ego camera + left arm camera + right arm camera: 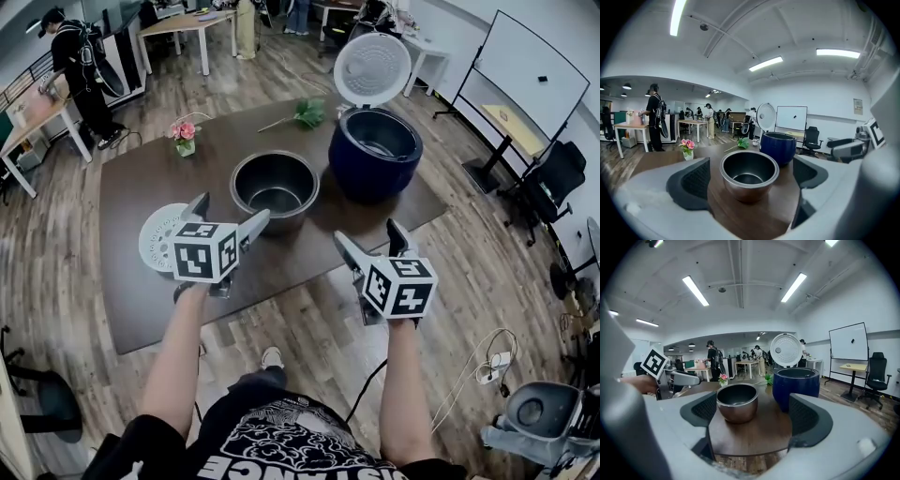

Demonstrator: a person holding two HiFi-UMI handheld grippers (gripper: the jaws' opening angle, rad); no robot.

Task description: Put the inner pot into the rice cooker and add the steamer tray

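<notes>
The metal inner pot point(275, 187) point(749, 173) point(737, 401) stands empty on the dark brown table point(150, 272). Right of it sits the dark blue rice cooker point(375, 150) point(778, 146) point(796, 385) with its white lid point(372, 67) raised. A white perforated steamer tray point(155, 239) lies flat at the table's left, partly hidden behind my left gripper. My left gripper point(230, 217) point(750, 180) is open, just short of the pot. Above the table's front edge my right gripper point(370, 242) point(750, 420) is open too, holding nothing.
A small vase of pink flowers point(184, 134) point(686, 147) and a green leafy stem point(302, 113) lie at the table's far side. A whiteboard point(530, 70) and office chairs stand to the right, desks and people at the back.
</notes>
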